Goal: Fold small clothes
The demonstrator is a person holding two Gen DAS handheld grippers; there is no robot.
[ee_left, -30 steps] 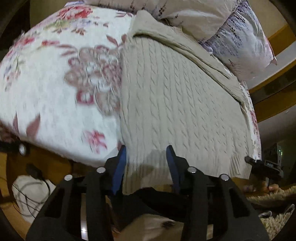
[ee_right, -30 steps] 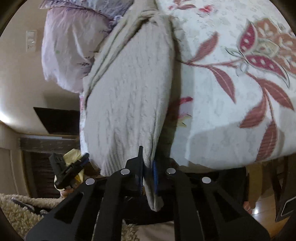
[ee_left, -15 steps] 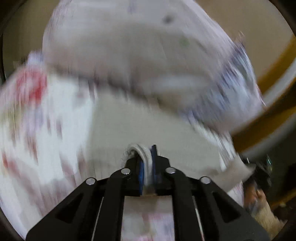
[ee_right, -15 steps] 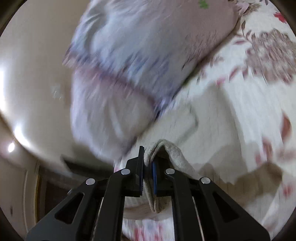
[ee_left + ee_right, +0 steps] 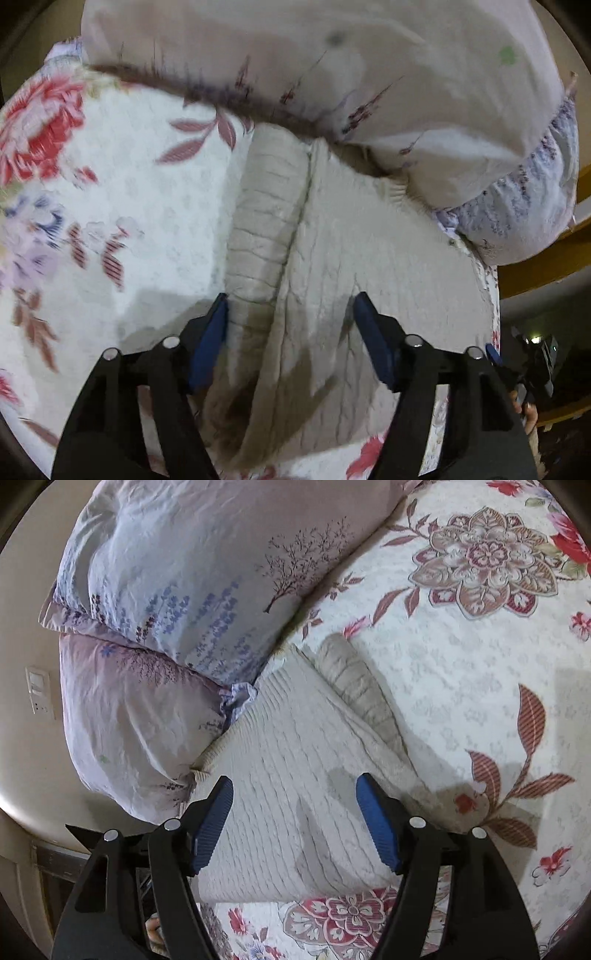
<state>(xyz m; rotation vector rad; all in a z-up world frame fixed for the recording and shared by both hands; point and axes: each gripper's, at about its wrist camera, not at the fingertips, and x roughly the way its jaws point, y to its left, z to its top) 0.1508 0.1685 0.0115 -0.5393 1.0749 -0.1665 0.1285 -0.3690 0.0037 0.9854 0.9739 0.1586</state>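
Observation:
A beige cable-knit sweater (image 5: 332, 258) lies folded over on the floral bedspread, its far edge against the pillows. It also shows in the right wrist view (image 5: 295, 760), with a folded sleeve (image 5: 358, 686) along its right side. My left gripper (image 5: 290, 314) is open just above the sweater's near part, holding nothing. My right gripper (image 5: 293, 797) is open over the sweater too, holding nothing. The blue pads (image 5: 376, 827) stand wide apart.
The floral bedspread (image 5: 480, 664) covers the bed (image 5: 129, 221). Two lilac pillows (image 5: 177, 590) lie at the head, touching the sweater; one shows in the left wrist view (image 5: 369, 74). A wall with a switch plate (image 5: 38, 694) is left of the bed.
Both grippers carried the sweater's near hem toward the pillows, folding it over, then opened and let it go. The sweater now lies shorter.

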